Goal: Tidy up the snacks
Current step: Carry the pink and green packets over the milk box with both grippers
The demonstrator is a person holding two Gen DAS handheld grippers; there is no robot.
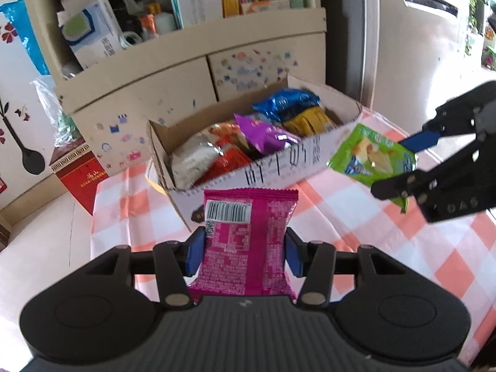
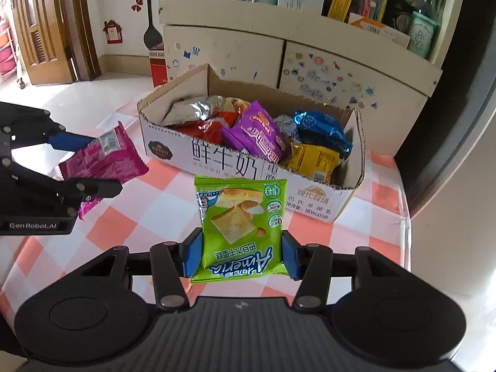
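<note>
Two claws [image 1: 245, 251] [image 2: 241, 255], one packet [image 1: 248, 235] [image 2: 240, 223] each

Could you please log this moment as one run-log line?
left gripper: shut on magenta packet | right gripper: shut on green packet | cardboard box: ahead

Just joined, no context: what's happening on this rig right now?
A person is sorting snacks with two handheld tools. The left tool is shut on a pink packet, the right tool on a green packet. Both packets hang above the checked tablecloth, short of the open cardboard box, which already holds several snack bags.
</note>
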